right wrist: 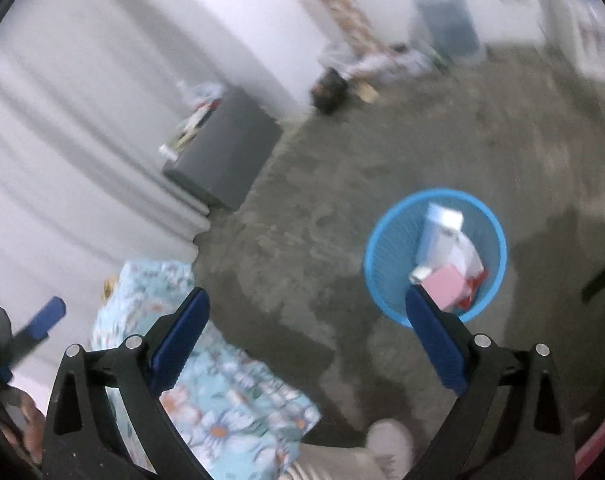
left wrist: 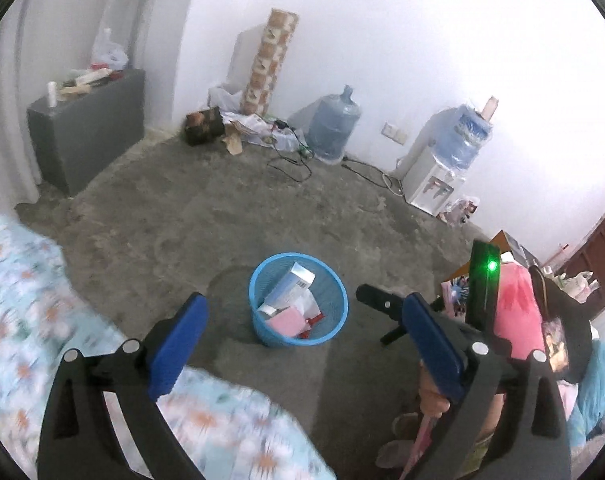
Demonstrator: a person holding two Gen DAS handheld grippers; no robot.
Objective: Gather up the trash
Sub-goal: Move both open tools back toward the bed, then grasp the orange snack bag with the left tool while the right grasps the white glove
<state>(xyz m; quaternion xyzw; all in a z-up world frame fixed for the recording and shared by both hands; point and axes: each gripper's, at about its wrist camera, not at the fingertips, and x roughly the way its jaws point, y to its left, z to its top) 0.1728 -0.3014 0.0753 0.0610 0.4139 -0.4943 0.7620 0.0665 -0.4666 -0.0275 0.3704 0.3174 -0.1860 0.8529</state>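
A blue mesh wastebasket (left wrist: 334, 292) stands on the grey concrete floor (left wrist: 206, 216), holding a white and teal box (left wrist: 294, 284), a pink box (left wrist: 287, 322) and red scraps. It also shows in the right wrist view (right wrist: 390, 240), blurred. My left gripper (left wrist: 305, 312) is open and empty, above the floor just short of the basket. My right gripper (right wrist: 307, 312) is open and empty, with the basket by its right finger (right wrist: 434, 340). The right gripper's black body with a green light (left wrist: 484, 276) shows at right in the left wrist view.
A bed with floral sheet (left wrist: 34, 320) lies at the left. A grey cabinet (left wrist: 86, 128) with clutter stands by the curtain. Water jugs (left wrist: 334, 124), a dispenser (left wrist: 434, 184), cables (left wrist: 294, 164) and scattered papers (left wrist: 246, 124) line the far wall. A person's foot (right wrist: 390, 444) is below.
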